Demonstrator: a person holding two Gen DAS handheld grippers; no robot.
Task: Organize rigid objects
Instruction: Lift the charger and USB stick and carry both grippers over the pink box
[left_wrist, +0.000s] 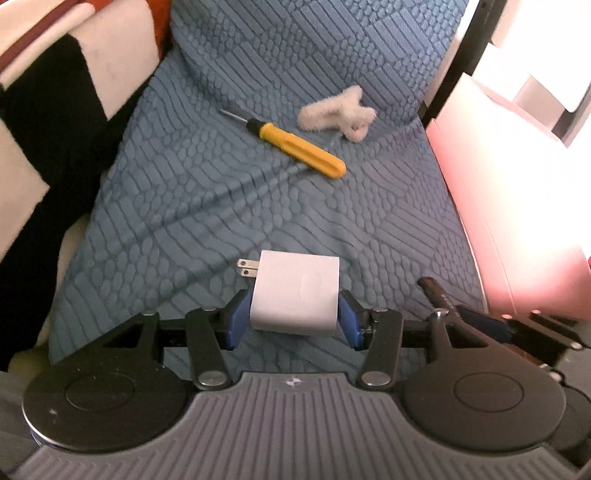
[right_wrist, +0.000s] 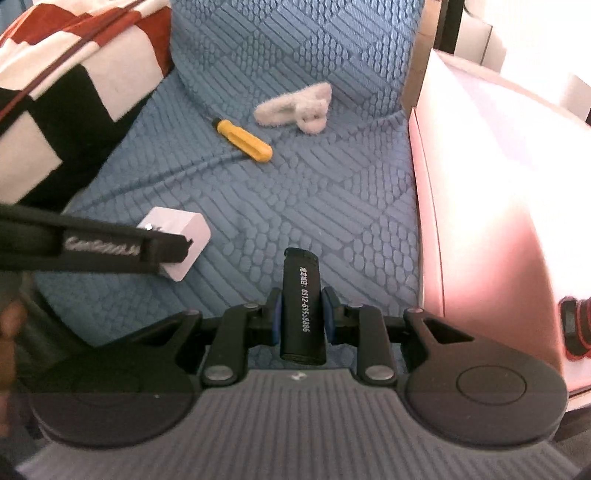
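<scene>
— What is held by the left gripper (left_wrist: 294, 317)?
— A white cube-shaped plastic wall charger (left_wrist: 295, 291), clamped above the blue textured bedcover (left_wrist: 258, 206).
— And the right gripper (right_wrist: 303, 319)?
— Closed on a black cylindrical lighter (right_wrist: 302, 306); a yellow-handled screwdriver (left_wrist: 295, 146) lies beyond.

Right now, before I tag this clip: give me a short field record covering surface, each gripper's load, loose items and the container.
surface: blue textured cover
left gripper: shut on white charger, prongs pointing left
right gripper: shut on black lighter, printed digits on its side
loose items: yellow screwdriver; fuzzy white clip, beside it but apart
container: pink box at the right edge
background: checkered blanket on the left
</scene>
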